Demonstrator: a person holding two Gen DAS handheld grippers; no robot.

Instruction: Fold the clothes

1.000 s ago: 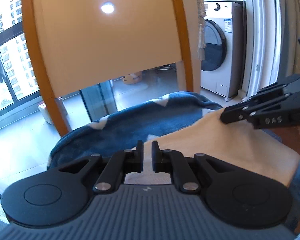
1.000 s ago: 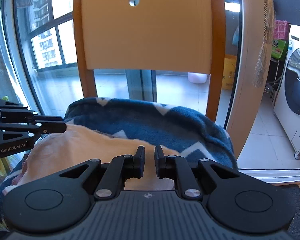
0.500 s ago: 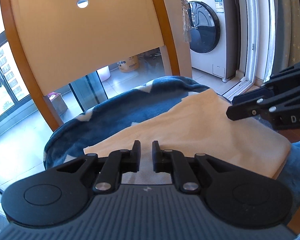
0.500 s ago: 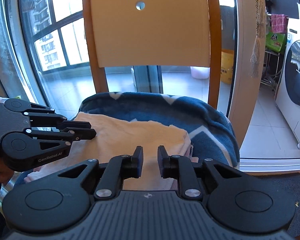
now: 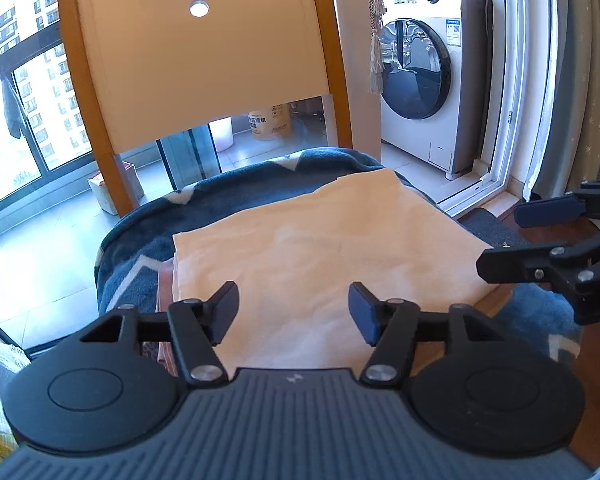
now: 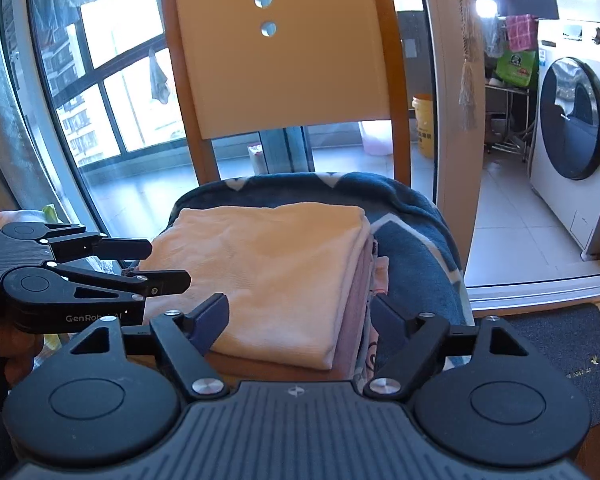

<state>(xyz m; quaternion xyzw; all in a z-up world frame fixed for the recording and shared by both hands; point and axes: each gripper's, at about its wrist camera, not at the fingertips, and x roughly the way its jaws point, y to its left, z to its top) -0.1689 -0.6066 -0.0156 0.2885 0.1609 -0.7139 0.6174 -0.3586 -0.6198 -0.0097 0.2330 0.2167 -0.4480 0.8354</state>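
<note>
A folded cream garment (image 5: pixel 320 256) lies flat on a chair seat, on top of a small stack of pinkish folded clothes (image 6: pixel 360 292). My left gripper (image 5: pixel 293 304) hovers open just in front of the garment's near edge with nothing between its fingers. It also shows at the left of the right wrist view, the left gripper (image 6: pixel 168 262) open beside the stack. My right gripper (image 6: pixel 300 312) is open too, close to the stack's near right corner and holding nothing. From the left wrist view the right gripper (image 5: pixel 500 240) sits at the garment's right edge.
A dark blue patterned blanket (image 6: pixel 412 240) covers the chair seat under the stack. The chair's orange wooden back (image 5: pixel 204 60) rises right behind. A washing machine (image 5: pixel 424 76) stands to the right, tall windows (image 6: pixel 100 100) to the left, a dark mat (image 6: pixel 560 344) at the right.
Both grippers were shut on the cream garment and lowered it onto the stack. Both have opened, let it go and drawn back a little.
</note>
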